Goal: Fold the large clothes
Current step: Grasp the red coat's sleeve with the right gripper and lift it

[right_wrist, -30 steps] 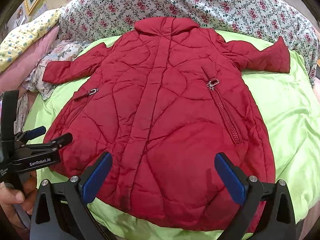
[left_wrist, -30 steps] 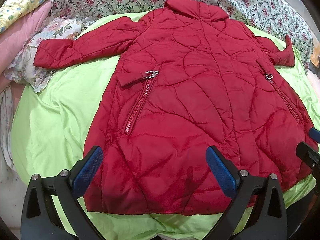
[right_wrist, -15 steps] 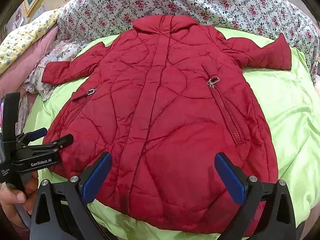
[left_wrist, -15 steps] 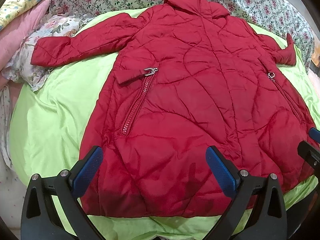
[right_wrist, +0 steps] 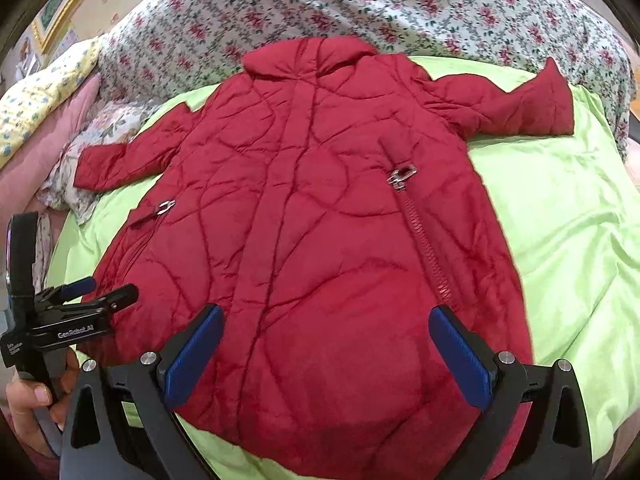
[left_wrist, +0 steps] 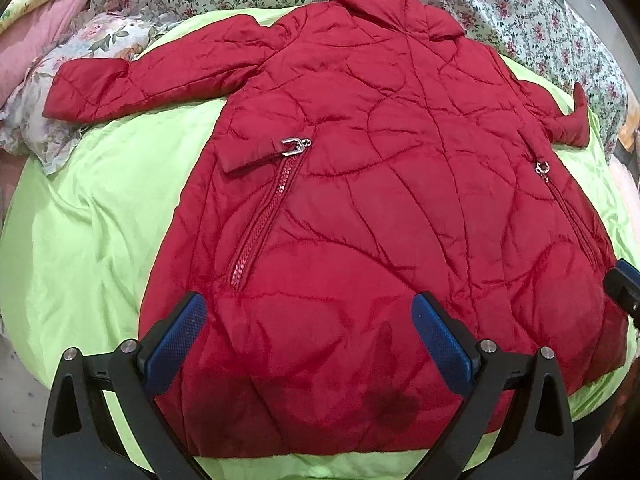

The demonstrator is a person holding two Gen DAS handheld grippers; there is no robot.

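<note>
A red quilted coat lies flat on a lime-green sheet, collar far, hem near, both sleeves spread outward. Two zipped pockets with metal pulls show on its front. My left gripper hangs open above the hem's left part, nothing between its blue pads. My right gripper is open over the hem's right part, also holding nothing. The left gripper also appears at the left edge of the right wrist view, held by a hand.
A floral quilt runs behind the coat. A pink pillow and a floral pillow lie at the far left under the sleeve's end. Green sheet shows on both sides of the coat.
Both grippers have moved forward and lower over the coat's hem; the coat looks larger in both views. The coat itself has not shifted.
</note>
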